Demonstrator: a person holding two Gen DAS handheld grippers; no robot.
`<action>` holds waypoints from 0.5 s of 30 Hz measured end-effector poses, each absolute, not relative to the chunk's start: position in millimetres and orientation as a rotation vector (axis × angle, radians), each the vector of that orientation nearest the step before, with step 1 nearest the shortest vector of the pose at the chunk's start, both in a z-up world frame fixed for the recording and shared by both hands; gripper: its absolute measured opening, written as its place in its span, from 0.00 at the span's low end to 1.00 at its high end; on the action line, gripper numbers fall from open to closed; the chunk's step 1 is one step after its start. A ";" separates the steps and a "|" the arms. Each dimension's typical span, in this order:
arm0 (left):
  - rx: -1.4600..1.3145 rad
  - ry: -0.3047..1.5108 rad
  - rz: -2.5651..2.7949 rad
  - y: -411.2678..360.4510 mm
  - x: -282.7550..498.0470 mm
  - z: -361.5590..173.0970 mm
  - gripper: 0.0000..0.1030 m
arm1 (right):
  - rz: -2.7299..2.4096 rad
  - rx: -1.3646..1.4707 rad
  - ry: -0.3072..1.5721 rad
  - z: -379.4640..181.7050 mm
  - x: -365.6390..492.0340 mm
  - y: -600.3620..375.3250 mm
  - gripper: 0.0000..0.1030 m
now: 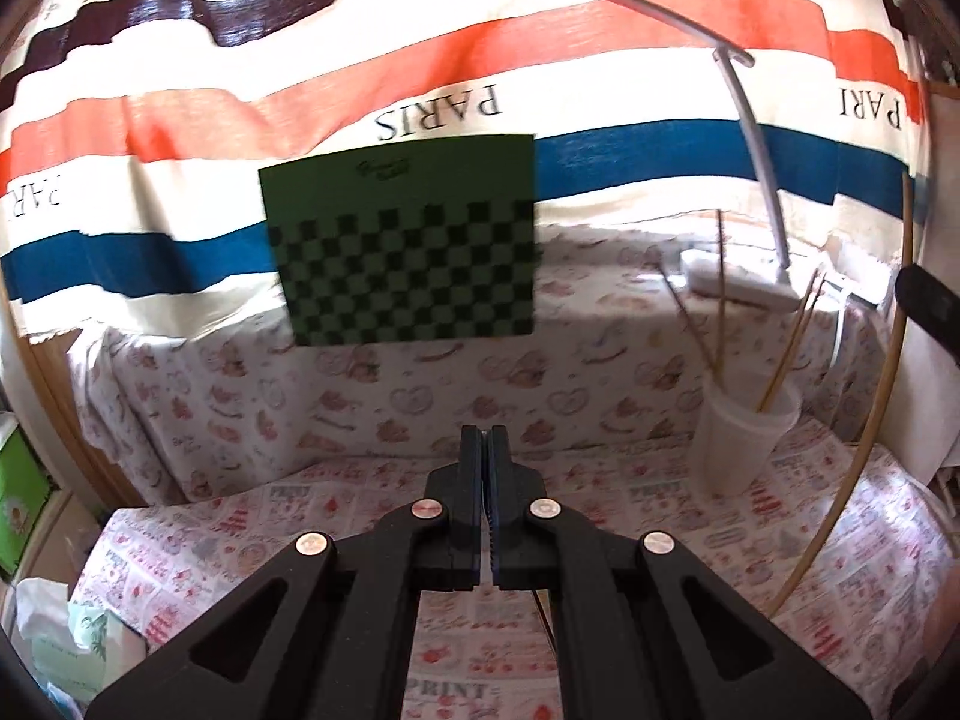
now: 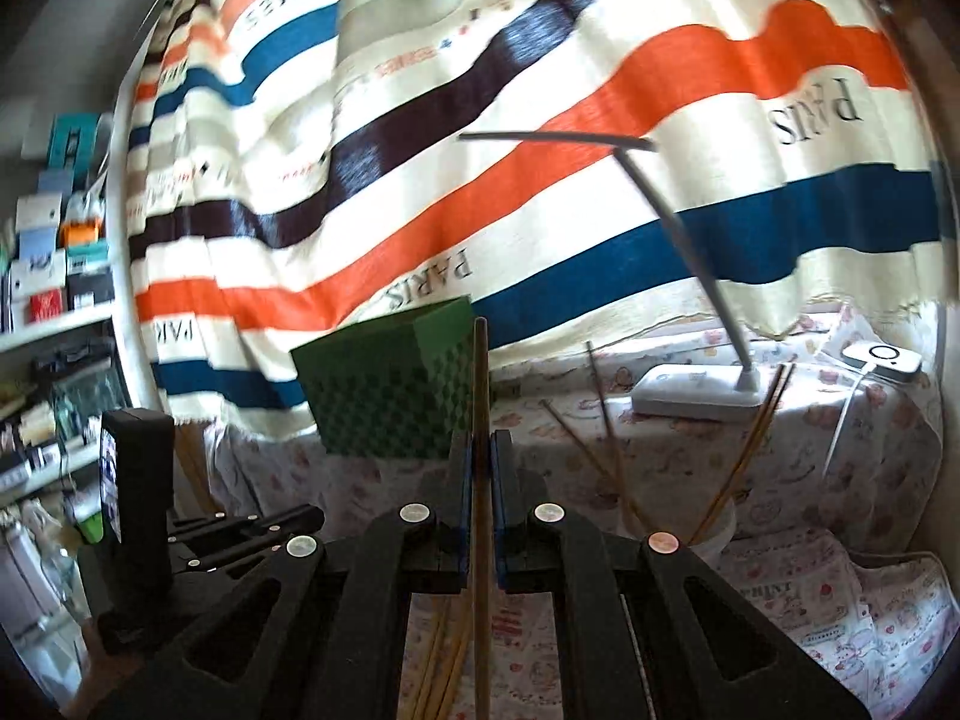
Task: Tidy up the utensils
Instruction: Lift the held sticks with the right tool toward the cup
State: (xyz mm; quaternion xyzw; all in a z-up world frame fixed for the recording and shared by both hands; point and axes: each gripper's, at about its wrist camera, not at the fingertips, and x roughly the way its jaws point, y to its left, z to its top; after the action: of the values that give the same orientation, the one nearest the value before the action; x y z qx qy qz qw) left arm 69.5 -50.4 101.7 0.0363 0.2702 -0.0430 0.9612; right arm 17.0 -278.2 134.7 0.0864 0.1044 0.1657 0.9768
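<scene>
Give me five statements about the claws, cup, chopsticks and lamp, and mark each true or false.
1. The right claw grips a chopstick. True.
2. The left claw holds a chopstick. False: it is shut with nothing between its pads.
3. The white cup is empty. False: several chopsticks stand in it.
4. A white lamp stands behind the cup. True.
5. The green board is plain. False: it has a checker pattern.
</scene>
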 end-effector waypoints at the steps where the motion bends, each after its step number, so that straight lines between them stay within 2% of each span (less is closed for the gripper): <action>1: 0.074 0.545 -0.096 -54.8 71.5 104.2 0.01 | 0.331 0.177 0.195 134.1 13.7 -283.3 0.06; 4: 0.096 0.534 -0.133 -72.7 82.6 110.3 0.01 | 0.299 0.166 0.121 137.3 6.5 -293.3 0.06; 10: 0.079 0.512 -0.223 -118.1 114.8 130.0 0.01 | 0.250 0.179 0.086 151.4 18.9 -316.1 0.06; 15: 0.038 0.430 -0.313 -155.3 131.2 151.7 0.01 | 0.158 0.230 0.026 161.8 43.3 -340.6 0.06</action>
State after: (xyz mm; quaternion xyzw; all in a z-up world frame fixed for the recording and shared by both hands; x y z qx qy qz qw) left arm 131.2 -155.3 151.7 0.0189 0.2126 -0.1547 0.9646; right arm 43.4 -340.6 161.8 0.1147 0.0131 0.0786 0.9902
